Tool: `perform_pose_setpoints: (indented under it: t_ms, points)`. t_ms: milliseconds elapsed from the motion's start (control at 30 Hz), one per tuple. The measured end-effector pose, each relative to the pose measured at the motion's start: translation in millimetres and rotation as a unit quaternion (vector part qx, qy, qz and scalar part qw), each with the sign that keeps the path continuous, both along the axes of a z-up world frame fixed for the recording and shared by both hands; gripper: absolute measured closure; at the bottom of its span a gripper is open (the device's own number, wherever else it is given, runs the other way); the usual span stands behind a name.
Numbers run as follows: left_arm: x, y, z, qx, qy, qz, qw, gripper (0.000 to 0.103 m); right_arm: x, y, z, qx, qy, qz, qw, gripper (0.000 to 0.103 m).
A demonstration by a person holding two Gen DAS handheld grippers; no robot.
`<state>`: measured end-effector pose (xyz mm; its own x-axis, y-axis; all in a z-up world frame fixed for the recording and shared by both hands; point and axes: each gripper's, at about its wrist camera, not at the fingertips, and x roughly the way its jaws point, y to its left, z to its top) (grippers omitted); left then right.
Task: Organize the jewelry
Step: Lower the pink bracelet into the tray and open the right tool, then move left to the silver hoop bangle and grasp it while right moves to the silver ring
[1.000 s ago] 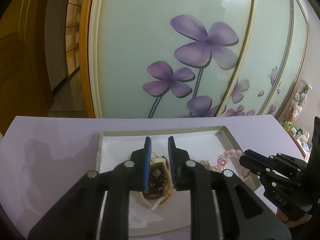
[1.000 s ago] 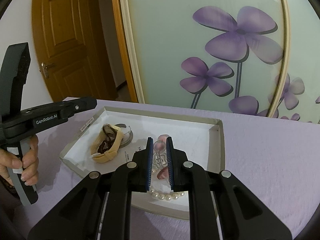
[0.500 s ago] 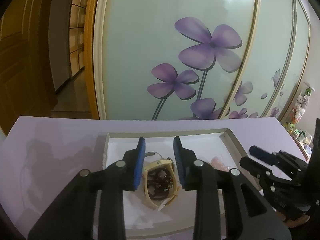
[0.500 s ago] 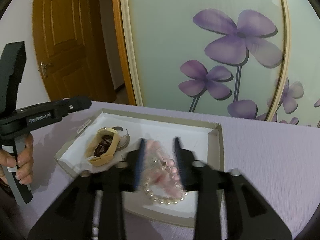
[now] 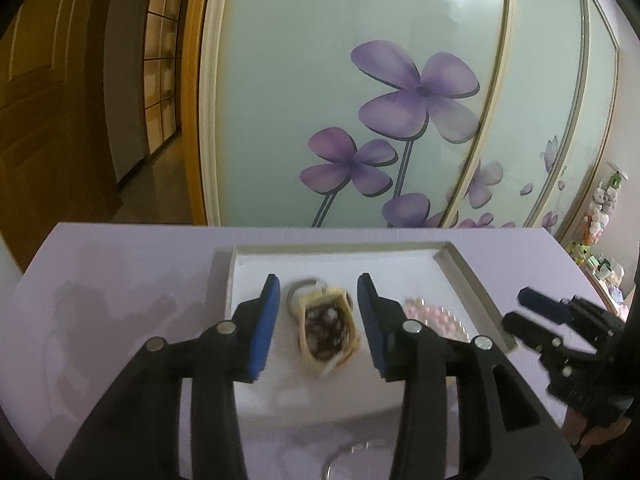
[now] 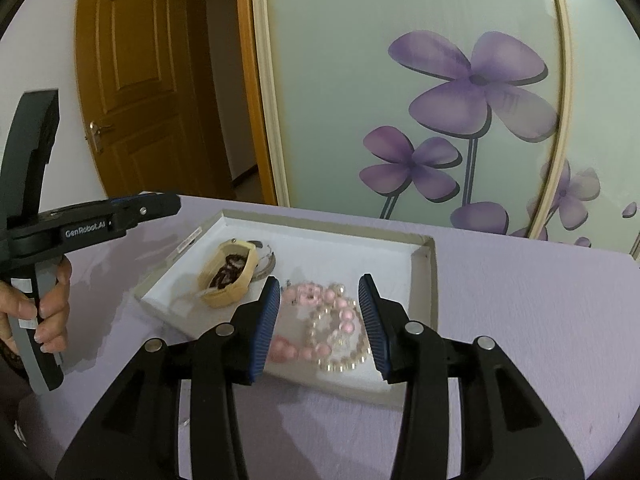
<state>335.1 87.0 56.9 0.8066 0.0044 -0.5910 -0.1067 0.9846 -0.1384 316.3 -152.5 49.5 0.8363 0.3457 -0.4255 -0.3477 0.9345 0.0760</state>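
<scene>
A shallow white-lined tray (image 5: 456, 264) (image 6: 424, 280) lies on the lilac table. In it rest a beige pouch with dark beads (image 5: 326, 324) (image 6: 228, 276), a silver bangle (image 5: 302, 286) behind the pouch, a pink bead bracelet (image 6: 316, 296) (image 5: 424, 312) and a pearl bracelet (image 6: 340, 356). My left gripper (image 5: 318, 284) (image 6: 160, 204) hovers over the pouch. Its jaws are opening and stand apart from the pouch on both sides. My right gripper (image 6: 319, 284) (image 5: 524, 312) is open above the bracelets without touching them.
A person's hand (image 6: 48, 312) holds the left gripper's handle. Sliding glass panels with purple flowers (image 5: 416, 100) stand behind the table's far edge. A wooden door (image 6: 132, 80) is at the left. Small toys (image 5: 600, 208) sit far right. Bare lilac table (image 6: 540, 320) lies right of the tray.
Both grippers have let go and drawn back from the tray. The left released the beige pouch, the right released the bracelets, and both items now lie in the tray.
</scene>
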Motion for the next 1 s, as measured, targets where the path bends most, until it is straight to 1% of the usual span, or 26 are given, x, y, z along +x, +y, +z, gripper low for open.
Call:
perform_pose_setpoints:
  t_ms: [200, 367, 467, 633, 733, 833, 933, 1000]
  points:
    - [-40, -6, -17, -0.008, 0.022, -0.005, 0.9997, 0.056, -34, -10, 0, 0.009, -0.004, -0.005, 1.000, 0.060]
    - [-66, -19, -43, -0.024, 0.055, -0.015, 0.9981, 0.054, -66, -11, -5, 0.013, -0.003, 0.001, 1.000, 0.060]
    - [-76, -30, -59, -0.031, 0.075, -0.022, 0.9965, 0.049, -80, -12, -8, 0.015, -0.002, 0.002, 1.000, 0.060]
    - [-85, -53, -75, -0.017, 0.091, -0.040, 0.9949, 0.038, -91, -20, -11, 0.022, 0.001, -0.008, 1.000, 0.060]
    - [-87, -63, -82, -0.002, 0.103, -0.048, 0.9935, 0.036, -93, -25, -11, 0.027, 0.000, -0.014, 1.000, 0.060]
    - [-84, -69, -90, 0.010, 0.123, -0.047, 0.9912, 0.036, -93, -27, -11, 0.030, -0.001, -0.015, 0.999, 0.060]
    - [-83, -71, -92, 0.012, 0.127, -0.041, 0.9910, 0.034, -93, -27, -11, 0.032, -0.003, -0.012, 0.999, 0.060]
    - [-79, -74, -93, 0.024, 0.132, -0.041, 0.9902, 0.031, -93, -27, -11, 0.034, -0.004, -0.010, 0.999, 0.060]
